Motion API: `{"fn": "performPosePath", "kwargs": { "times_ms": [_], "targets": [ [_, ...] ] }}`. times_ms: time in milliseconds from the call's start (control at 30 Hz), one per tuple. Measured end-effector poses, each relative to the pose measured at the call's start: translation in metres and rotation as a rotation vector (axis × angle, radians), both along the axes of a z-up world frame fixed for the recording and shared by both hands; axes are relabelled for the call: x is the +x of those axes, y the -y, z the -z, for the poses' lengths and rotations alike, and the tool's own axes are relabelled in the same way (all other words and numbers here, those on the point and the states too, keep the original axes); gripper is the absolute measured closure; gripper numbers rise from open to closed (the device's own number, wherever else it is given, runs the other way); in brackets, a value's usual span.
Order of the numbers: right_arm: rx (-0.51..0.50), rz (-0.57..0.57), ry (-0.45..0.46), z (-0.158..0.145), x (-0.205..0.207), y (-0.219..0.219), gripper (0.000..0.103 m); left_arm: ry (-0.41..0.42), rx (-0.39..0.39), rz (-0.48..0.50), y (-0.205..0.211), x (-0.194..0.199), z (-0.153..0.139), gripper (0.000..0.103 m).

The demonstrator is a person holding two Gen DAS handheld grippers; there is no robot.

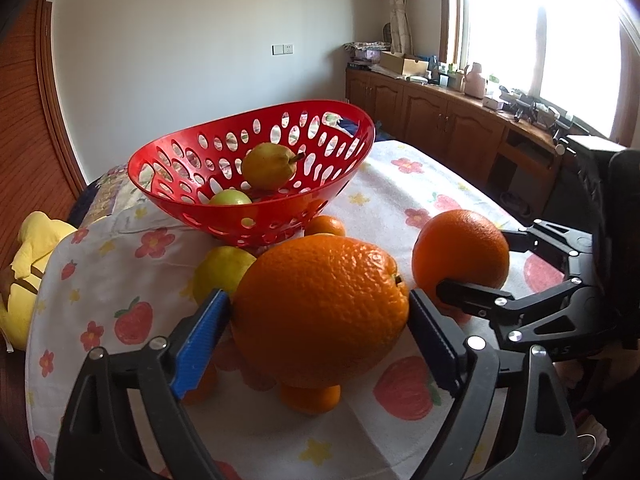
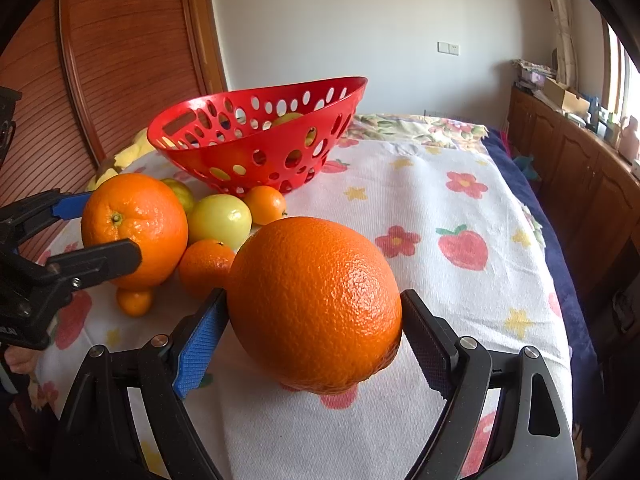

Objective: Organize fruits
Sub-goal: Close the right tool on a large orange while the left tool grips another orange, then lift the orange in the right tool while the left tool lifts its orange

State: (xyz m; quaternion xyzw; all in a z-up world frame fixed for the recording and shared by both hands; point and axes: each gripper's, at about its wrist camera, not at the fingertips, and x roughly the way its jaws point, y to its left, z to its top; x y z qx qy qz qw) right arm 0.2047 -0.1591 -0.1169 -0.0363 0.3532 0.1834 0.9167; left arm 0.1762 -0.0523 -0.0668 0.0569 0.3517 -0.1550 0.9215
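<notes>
Oranges (image 1: 320, 304) in both grippers (image 1: 320, 332)

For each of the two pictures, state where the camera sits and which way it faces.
Left wrist: on the left gripper, facing along its fingers at a large orange and the red basket; right gripper shows.
Right wrist: on the right gripper, facing its own orange; left gripper shows.
Shared: basket, both oranges, flowered cloth.

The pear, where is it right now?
In the left wrist view the pear lies inside the red basket, just above a green fruit.
</notes>
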Motion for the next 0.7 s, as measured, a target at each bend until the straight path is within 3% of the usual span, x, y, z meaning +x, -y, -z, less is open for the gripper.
{"fn": "performPosePath", "kwargs": {
  "times_ms": [333, 700],
  "targets": [
    [-0.001, 0.001, 0.001, -0.0001, -0.0002, -0.0004, 0.016, -0.025, 0.012, 0.005, 0.0029, 0.0101, 0.0100, 0.012],
    [-0.008, -0.001, 0.003, 0.0006, 0.0003, -0.0012, 0.016, 0.004, -0.010, 0.008, -0.0008, 0.0052, 0.0093, 0.014]
  ]
}}
